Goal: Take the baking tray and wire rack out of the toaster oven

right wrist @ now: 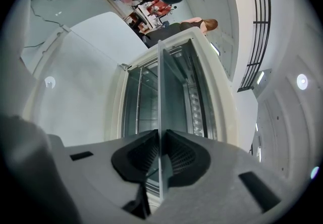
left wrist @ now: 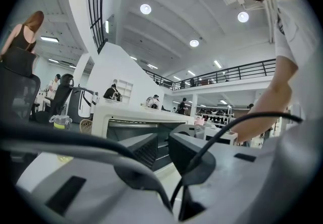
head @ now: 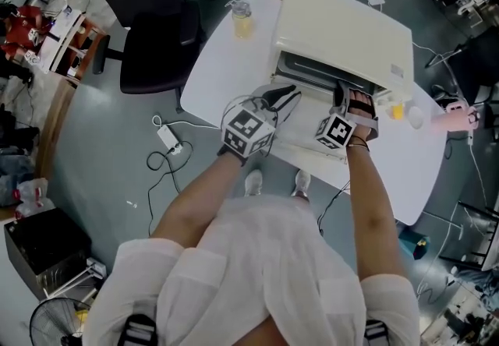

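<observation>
Biggest thing in front of you is the white table (head: 226, 64), with a black office chair (head: 160, 48) parked off its far left side; the cream toaster oven (head: 343, 25) sits on the far half of the table, and its door (head: 310, 122) is dropped open toward you, so you're looking right into the mouth.

The baking tray (right wrist: 160, 92) isn't out yet; in the right gripper view it shows as a thin sheet seen edge-on, running from the oven's mouth back into the cavity. There are wire bars (right wrist: 139, 97) in there beside it, but honestly I can't tell if that's the wire rack or just part of the oven.

Your right gripper (right wrist: 161, 140) is the one doing the work; it's rolled onto its side and tipped down a bit, and its jaws are pinched onto the near edge of that tray, one pad on each face. From the head view it (head: 352, 99) sits at the right side of the opening, over the door.

Your left gripper (head: 284, 95) is just left of it, near the oven's front and pointing level at it; in the left gripper view its jaws (left wrist: 162, 142) stand a little apart with nothing between them, only the oven showing through the gap.

Smallest bit: a cup of yellow drink (head: 242, 19) on the table, just left of the oven.
</observation>
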Demonstrator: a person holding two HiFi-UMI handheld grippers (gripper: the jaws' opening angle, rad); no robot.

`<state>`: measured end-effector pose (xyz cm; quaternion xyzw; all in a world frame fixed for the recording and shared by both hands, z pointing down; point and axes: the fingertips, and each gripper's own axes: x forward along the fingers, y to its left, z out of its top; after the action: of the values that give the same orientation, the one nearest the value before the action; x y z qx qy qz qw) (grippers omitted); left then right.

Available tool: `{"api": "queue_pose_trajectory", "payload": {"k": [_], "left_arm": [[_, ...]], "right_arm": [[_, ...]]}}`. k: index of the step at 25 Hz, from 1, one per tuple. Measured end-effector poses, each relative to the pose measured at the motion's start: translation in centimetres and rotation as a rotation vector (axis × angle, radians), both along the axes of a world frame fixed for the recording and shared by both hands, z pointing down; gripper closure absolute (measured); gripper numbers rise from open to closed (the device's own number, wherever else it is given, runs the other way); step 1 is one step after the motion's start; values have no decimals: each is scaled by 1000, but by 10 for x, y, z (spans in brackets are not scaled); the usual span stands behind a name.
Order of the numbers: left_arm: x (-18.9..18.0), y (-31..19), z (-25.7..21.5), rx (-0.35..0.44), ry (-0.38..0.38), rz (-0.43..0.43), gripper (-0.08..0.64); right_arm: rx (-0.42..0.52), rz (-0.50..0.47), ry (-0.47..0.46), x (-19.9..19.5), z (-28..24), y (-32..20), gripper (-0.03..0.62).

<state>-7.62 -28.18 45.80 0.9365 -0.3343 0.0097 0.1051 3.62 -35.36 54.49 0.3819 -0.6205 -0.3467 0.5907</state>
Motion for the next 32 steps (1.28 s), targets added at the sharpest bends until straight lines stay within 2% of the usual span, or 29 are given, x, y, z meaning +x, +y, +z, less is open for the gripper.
{"api": "queue_pose_trajectory", "payload": {"k": [32], "left_arm": [[-10,23,0,0,-4,8,509]], "right_arm": [[6,18,0,-5,7,53,549]]}}
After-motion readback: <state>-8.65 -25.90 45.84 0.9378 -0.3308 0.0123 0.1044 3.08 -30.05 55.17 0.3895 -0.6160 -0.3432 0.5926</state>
